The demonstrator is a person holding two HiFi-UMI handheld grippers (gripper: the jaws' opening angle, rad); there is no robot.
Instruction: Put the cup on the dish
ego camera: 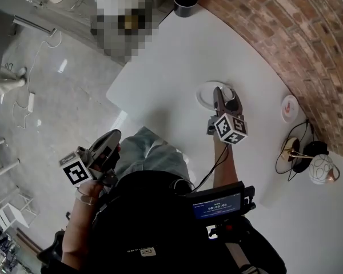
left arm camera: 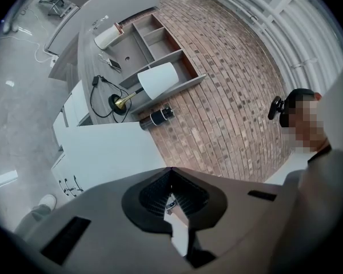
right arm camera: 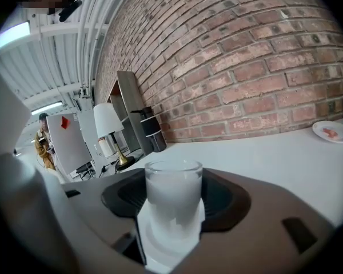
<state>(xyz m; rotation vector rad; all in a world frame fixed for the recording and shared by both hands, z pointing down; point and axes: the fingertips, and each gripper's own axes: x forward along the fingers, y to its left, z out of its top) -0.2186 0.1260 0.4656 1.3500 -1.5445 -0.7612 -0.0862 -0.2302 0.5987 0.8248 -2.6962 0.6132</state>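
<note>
1. A frosted glass cup is gripped between the fingers of the right gripper, just right of centre in the head view.
2. The cup's base is seen resting on a round white dish, which is set on the white bench.
3. The left gripper is held off the bench at lower left, its fingers closed on nothing.

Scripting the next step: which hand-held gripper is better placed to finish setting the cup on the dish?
Right. The right hand-held gripper has the cup between its jaws over the dish; the left hand-held gripper is shut, empty, off the table.
</note>
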